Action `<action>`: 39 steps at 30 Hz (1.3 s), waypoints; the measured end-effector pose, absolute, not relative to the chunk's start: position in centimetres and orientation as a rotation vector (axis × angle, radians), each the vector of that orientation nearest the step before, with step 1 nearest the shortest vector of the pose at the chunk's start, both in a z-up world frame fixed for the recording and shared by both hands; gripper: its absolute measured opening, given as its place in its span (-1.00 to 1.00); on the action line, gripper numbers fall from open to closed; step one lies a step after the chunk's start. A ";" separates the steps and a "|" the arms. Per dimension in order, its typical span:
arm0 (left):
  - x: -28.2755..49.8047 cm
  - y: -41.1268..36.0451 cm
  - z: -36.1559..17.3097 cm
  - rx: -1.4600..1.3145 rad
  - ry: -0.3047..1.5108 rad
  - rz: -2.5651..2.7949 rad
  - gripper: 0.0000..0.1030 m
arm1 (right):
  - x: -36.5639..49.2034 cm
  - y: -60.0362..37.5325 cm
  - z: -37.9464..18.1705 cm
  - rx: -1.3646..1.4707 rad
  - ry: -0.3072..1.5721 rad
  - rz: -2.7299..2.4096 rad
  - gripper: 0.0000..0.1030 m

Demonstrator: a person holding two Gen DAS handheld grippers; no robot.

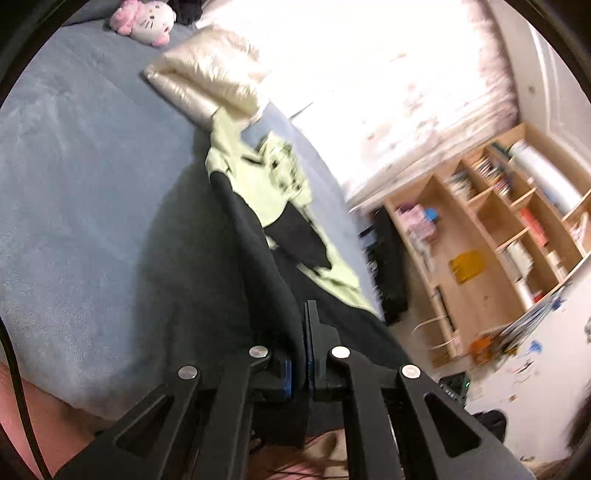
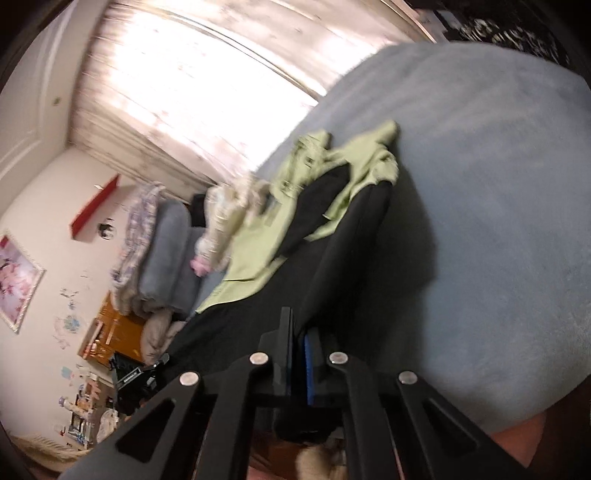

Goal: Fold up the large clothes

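Blue-blanketed bed [image 1: 74, 184] carries a black garment [image 1: 266, 266], both grippers' jaws clamped shut on its near edge, ready to fold.

Both views are smeared by motion. The shelf [image 1: 491, 236] contents blur into coloured streaks, unreadable. The black garment [image 1: 266, 266] hides the left gripper's [image 1: 300, 321] near finger and drops out of view below. The floor clutter [image 2: 88, 410] is too small to identify.

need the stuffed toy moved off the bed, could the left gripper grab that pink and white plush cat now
Probably not: the left gripper is shut on the black garment, and the pink and white plush cat lies far across the blue-grey bed cover.
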State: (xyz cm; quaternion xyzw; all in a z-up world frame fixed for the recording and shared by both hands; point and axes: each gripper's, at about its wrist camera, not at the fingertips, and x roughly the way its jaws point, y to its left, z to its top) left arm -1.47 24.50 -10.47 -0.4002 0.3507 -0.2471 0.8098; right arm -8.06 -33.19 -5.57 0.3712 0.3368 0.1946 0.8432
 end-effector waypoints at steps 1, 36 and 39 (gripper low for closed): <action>-1.8 24.8 -10.0 -0.866 0.739 -0.537 -0.95 | -8.3 -33.1 -4.9 0.786 0.695 0.429 -0.93; 34.8 25.5 -11.5 -0.691 0.907 -0.086 0.28 | 25.1 -38.8 -7.1 0.767 0.827 -0.059 0.29; 36.3 24.7 -14.6 -0.599 0.989 -0.077 0.28 | 26.6 -38.5 -9.7 0.677 0.912 -0.076 0.29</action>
